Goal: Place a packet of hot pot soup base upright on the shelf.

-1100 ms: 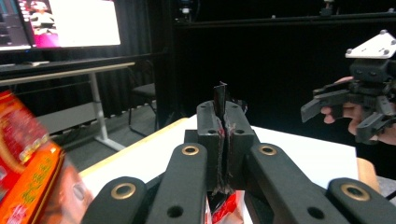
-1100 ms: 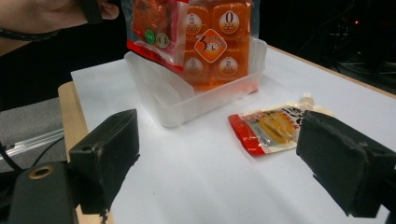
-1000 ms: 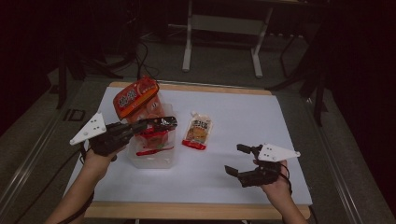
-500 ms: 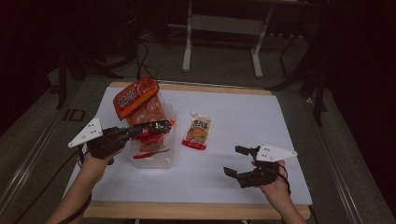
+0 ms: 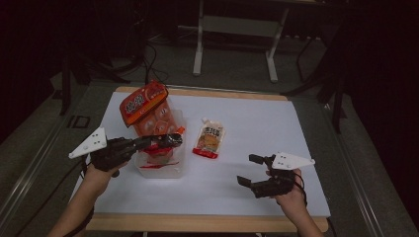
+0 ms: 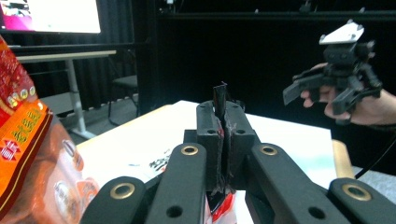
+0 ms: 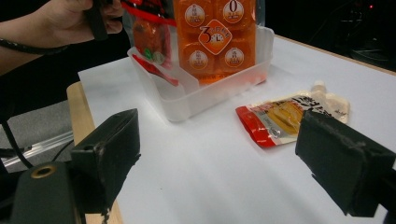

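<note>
Red-edged small snack packet (image 5: pixel 159 146) is clamped in the left gripper (image 5: pixel 170 140) over the clear plastic tub (image 5: pixel 168 170), left of centre in the high view. Judgement: lower it straight down beside the tall orange jelly-cup bag (image 5: pixel 148 111), then release. Right gripper (image 5: pixel 253 170) gapes empty, lower right; orange-and-cream spouted pouch (image 5: pixel 208 139) lies flat on the white counter (image 5: pixel 306 128).

The bag (image 5: pixel 145 106) is orange with white discs. The pouch (image 5: pixel 209 139) is yellow, red-edged. The bin (image 7: pixel 196 95) is clear, the table (image 5: pixel 257 123) white.
</note>
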{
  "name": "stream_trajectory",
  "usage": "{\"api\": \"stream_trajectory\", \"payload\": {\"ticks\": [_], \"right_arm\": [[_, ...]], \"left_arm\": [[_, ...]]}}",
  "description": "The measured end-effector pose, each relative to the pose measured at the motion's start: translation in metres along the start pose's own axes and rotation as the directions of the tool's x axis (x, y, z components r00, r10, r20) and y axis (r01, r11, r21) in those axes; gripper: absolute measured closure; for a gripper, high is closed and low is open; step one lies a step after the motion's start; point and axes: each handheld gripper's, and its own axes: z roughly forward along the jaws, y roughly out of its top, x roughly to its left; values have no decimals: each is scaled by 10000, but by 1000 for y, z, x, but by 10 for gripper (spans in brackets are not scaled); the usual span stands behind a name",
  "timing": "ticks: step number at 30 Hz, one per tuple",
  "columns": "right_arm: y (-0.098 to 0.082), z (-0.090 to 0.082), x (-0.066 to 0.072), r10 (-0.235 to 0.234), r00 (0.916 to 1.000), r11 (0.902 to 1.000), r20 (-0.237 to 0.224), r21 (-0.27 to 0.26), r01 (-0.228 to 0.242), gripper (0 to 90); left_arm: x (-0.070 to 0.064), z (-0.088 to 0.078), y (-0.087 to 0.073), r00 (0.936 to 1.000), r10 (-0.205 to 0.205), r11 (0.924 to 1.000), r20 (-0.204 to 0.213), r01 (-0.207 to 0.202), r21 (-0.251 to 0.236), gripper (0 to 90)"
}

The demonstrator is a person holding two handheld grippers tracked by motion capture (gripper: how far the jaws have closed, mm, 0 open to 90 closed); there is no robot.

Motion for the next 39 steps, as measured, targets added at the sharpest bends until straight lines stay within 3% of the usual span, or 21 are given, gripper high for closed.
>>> {"api": "stream_trajectory", "payload": {"ticks": [5, 15, 23, 29, 36, 39], "right_arm": [[0, 0, 1, -46, 10000, 10000, 18, 35, 45, 137], [-1, 1, 0, -201, 9998, 9998, -54, 28, 201, 141], [-2, 3, -1, -267, 9996, 9995, -23, 152, 268, 141], [-2, 2, -2, -238, 9997, 9996, 4, 152, 238, 140], [-2, 3, -2, -232, 9997, 9996, -20, 134, 232, 140], [-1, 3, -1, -212, 9998, 9997, -39, 136, 213, 140]], "left_arm": [[3, 2, -13, 9996, -272, 9995, -7, 272, 150, 875], [3, 2, -26, 9998, -197, 9980, 71, 192, 604, 871], [4, 3, -41, 9992, -391, 9948, 73, 382, 942, 868], [6, -2, -50, 9983, -576, 9945, 0, 574, 875, 858], [2, -5, -48, 9988, -479, 9924, 91, 465, 1139, 793], [0, -2, -46, 9995, -308, 9884, -116, 322, 1482, 711]]}}
